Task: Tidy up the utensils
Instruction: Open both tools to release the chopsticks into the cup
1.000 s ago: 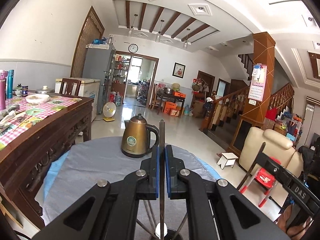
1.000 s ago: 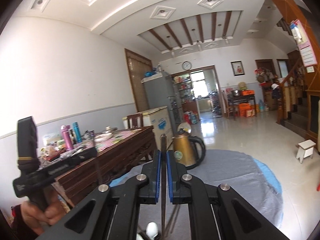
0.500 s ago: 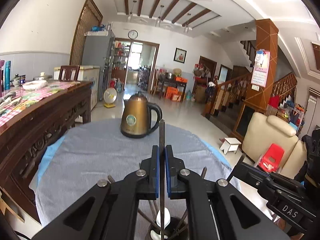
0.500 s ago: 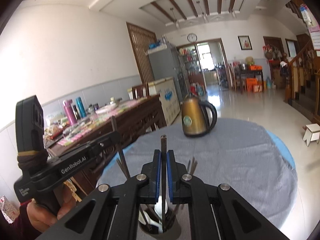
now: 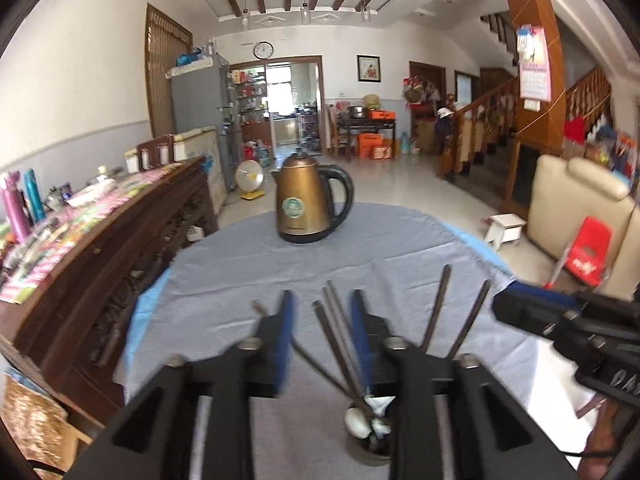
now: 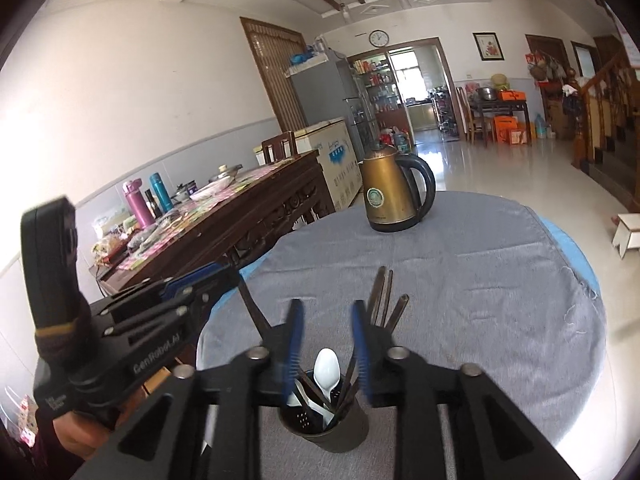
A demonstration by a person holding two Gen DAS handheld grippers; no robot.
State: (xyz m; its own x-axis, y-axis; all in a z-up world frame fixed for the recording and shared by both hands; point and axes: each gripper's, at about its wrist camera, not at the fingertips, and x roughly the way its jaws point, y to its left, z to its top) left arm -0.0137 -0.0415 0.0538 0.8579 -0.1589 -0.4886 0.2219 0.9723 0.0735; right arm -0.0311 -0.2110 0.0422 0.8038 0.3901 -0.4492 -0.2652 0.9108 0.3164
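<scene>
**Both claws parted above the utensil cup**

Both claws have just been opening, and your left gripper (image 5: 322, 336) and right gripper (image 6: 326, 344) now stand parted, pads pressing on nothing. Chopstick tops rise between the left jaws without touching the blue pads.

Nearest to you, just below and ahead of both claws, stands the dark utensil cup (image 6: 324, 428) on the grey tablecloth (image 6: 460, 280). It holds a white spoon (image 6: 327, 366) and a fan of dark chopsticks (image 5: 338, 340), long axes upright and leaning away from you. Your right claw sits squarely over the cup; the left lies slightly to its left.

Open cloth spreads beyond the cup, right of it especially. At the far side stands the bronze kettle (image 5: 306, 204). Left of the table, the carved wooden sideboard (image 5: 120, 248) crowds your left hand; the round table edge drops off on the right.
</scene>
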